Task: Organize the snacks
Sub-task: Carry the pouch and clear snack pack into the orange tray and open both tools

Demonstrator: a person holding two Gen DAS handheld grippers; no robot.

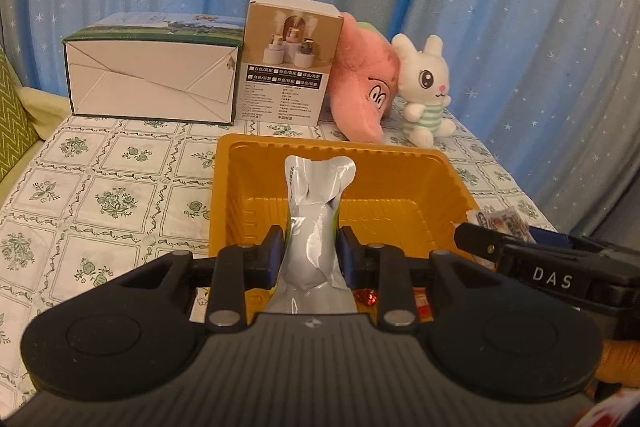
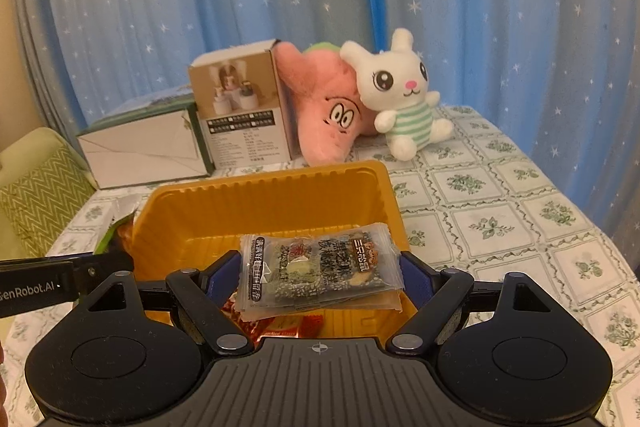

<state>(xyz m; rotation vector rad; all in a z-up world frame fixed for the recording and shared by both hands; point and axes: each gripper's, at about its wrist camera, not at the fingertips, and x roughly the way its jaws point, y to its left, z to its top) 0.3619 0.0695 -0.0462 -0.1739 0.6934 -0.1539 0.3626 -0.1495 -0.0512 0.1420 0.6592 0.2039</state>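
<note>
I have both hands loaded over the yellow tray (image 1: 400, 163). My left hand-held gripper (image 1: 310, 255) pinches a silver pouch (image 1: 316, 211) narrowly at its waist; my right hand-held gripper (image 2: 320, 267) clamps a clear seaweed packet (image 2: 320, 267) across its width, jaws wide. Both snacks hang above the tray, not yet released. A few red wrappers (image 2: 276, 323) already lie inside, so I judge the sorting partly done. Setting down these two remains.
</note>
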